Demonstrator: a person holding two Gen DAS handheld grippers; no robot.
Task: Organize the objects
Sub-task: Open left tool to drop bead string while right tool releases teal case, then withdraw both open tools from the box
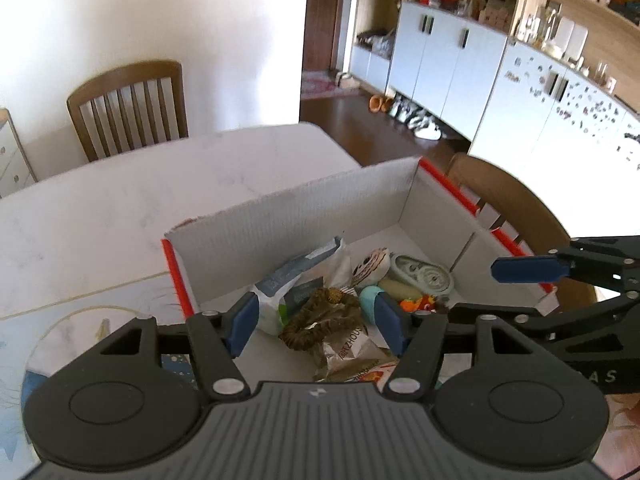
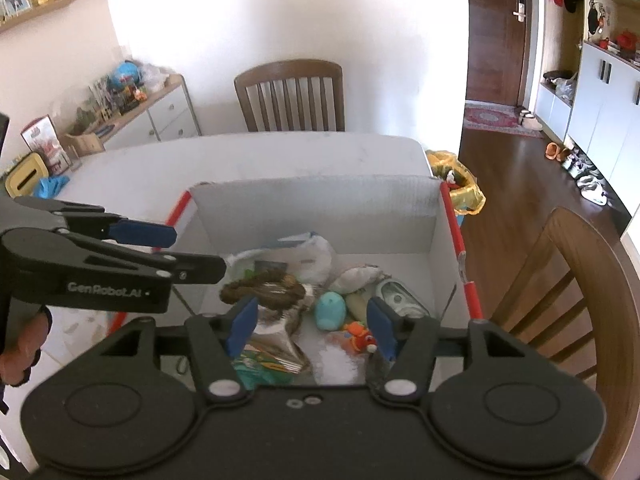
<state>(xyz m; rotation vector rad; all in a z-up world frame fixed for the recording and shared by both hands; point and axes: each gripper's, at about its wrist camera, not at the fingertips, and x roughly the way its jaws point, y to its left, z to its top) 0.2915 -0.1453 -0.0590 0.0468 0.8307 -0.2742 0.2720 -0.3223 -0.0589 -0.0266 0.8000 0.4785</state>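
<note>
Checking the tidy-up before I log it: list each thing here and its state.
Cardboard box: open-topped, holding the items.
Brown scrunchie: lying on the pile in the box.
Teal toy: inside the box.
Left tool: open, empty.
Right tool: open, empty.
Door: closed.

open right gripper (image 2: 312, 330) above a white cardboard box (image 2: 320, 208) of jumbled small items, left gripper (image 2: 188, 252) alongside

Left gripper (image 1: 316, 322): fingers (image 1: 242, 322) parted, nothing between, tilted downward. Right gripper (image 2: 310, 326): fingers (image 2: 380, 326) parted, empty, tilted downward. Hand (image 2: 20, 354) grips left handle.
</note>
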